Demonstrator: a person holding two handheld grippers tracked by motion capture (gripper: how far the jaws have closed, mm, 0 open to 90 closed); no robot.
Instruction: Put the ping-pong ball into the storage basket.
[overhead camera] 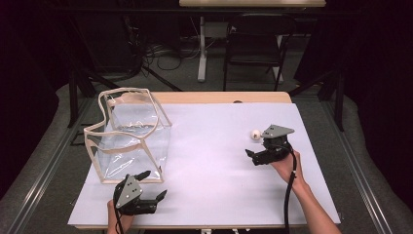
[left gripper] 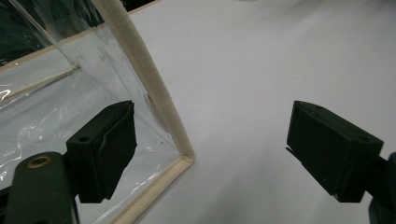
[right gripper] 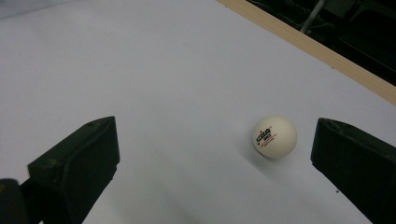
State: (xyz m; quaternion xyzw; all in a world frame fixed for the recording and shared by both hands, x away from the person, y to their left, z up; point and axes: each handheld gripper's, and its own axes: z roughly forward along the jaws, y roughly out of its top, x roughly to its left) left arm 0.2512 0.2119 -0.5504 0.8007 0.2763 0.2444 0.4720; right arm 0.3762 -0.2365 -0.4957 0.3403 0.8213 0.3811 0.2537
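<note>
Ball (overhead camera: pixel 255 134) lies on the white table (overhead camera: pixel 209 146) in the high view, right of centre, just beside the right gripper (overhead camera: pixel 257 155), whose jaws are spread and hold nothing. At the near left edge the left gripper (overhead camera: pixel 152 185) is also spread wide and empty, next to the clear bag (overhead camera: pixel 129 134) with cream trim that stands on the left of the table.

Left gripper view: the jaws gape apart, the left one in front of the bag (left gripper: pixel 70 93) wall, beside its trimmed corner; nothing sits between them.

Right gripper view: the ball (right gripper: pixel 275 136), white with small printed lettering, rests on the table between the released jaws, close to the right one but apart from it.
</note>
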